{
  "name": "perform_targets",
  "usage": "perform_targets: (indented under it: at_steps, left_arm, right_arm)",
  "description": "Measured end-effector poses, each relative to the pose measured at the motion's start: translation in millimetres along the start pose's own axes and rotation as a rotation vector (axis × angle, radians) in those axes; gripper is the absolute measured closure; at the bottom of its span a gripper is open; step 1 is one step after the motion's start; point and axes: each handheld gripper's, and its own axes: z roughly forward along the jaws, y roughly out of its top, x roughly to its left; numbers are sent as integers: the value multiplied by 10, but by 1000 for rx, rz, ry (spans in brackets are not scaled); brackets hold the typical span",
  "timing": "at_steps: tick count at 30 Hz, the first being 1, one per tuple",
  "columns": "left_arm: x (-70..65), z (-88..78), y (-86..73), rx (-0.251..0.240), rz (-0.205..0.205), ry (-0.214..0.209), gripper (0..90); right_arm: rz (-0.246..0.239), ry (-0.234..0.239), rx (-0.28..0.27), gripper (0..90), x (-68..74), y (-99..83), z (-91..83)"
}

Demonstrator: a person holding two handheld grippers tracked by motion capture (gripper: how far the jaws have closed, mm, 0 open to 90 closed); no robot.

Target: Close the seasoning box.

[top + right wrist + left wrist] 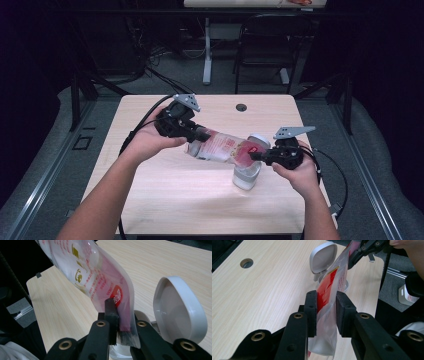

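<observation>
A clear plastic pouch with red and white print (226,147) hangs stretched between both grippers above the table. My left gripper (197,134) is shut on its upper end; in the left gripper view the pouch (327,291) is pinched between the black pads (311,308). My right gripper (257,156) is shut on the pouch's lower red corner (117,298), held right over an open jar. The jar (247,176) is clear, stands on the table, and its white flip lid (178,308) is tipped open. The lid (323,256) also faces the left gripper.
The light wooden table (150,190) has a round cable hole (241,107) near its far edge. Cables trail from both grippers off the table sides. A dark chair (270,42) and table leg stand beyond the far edge.
</observation>
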Motion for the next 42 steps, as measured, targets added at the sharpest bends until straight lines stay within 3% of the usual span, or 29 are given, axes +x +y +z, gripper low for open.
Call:
perform_targets:
  at_steps: [42]
  left_arm:
    - [-11, 16, 45, -2, 7, 1, 738]
  right_arm:
    - [-1, -15, 1, 881, -9, 0, -18]
